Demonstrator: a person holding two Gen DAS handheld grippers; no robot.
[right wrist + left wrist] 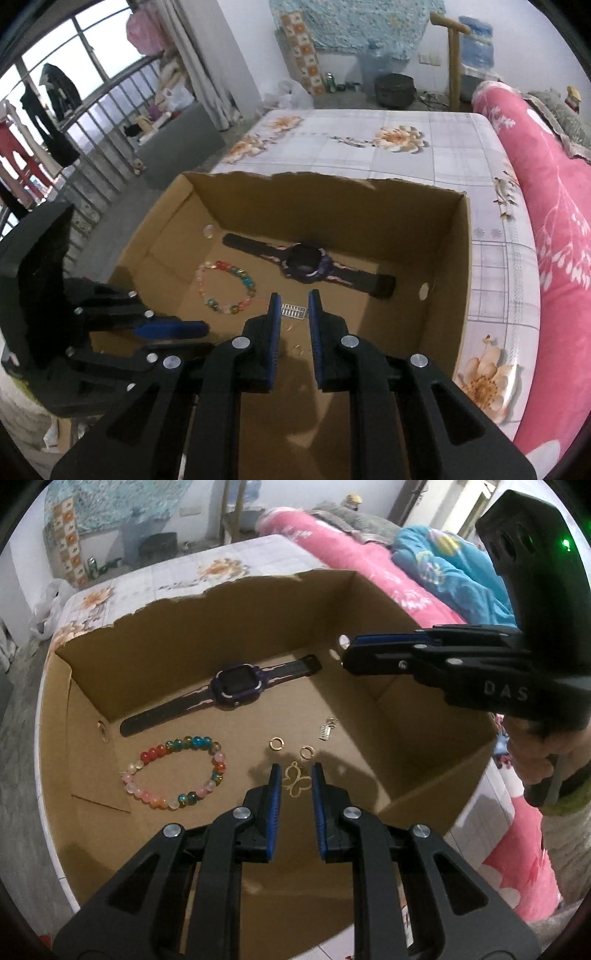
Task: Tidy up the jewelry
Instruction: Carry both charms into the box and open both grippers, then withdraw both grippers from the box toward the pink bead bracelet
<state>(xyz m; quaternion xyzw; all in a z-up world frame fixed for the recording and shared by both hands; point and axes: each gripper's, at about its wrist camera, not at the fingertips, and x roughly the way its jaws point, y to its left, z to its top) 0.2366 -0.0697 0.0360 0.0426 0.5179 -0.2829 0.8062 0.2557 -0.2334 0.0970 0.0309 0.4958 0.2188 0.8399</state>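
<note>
An open cardboard box (pixel 184 635) holds the jewelry. On its floor lie a dark purple watch (pixel 238 685), a multicoloured bead bracelet (pixel 177 771), two small gold rings (pixel 276 744), a gold butterfly pendant (pixel 296 781) and a small silver piece (pixel 327 729). My left gripper (pixel 295 771) hangs above the butterfly, which shows through its narrow gap; nothing is held. My right gripper (pixel 293 299) hovers over the silver piece (pixel 293 310), also narrowly open and empty. The right wrist view shows the watch (pixel 306 264) and bracelet (pixel 227 288) beyond it, and the left gripper (pixel 199 328) at the lower left.
The box (pixel 332 206) stands on a table with a floral cloth (pixel 406 147). A pink quilt (pixel 554 221) and a blue garment (pixel 454 572) lie to the right. A hand (pixel 535 757) grips the right tool. A railing and window (pixel 74 110) are far left.
</note>
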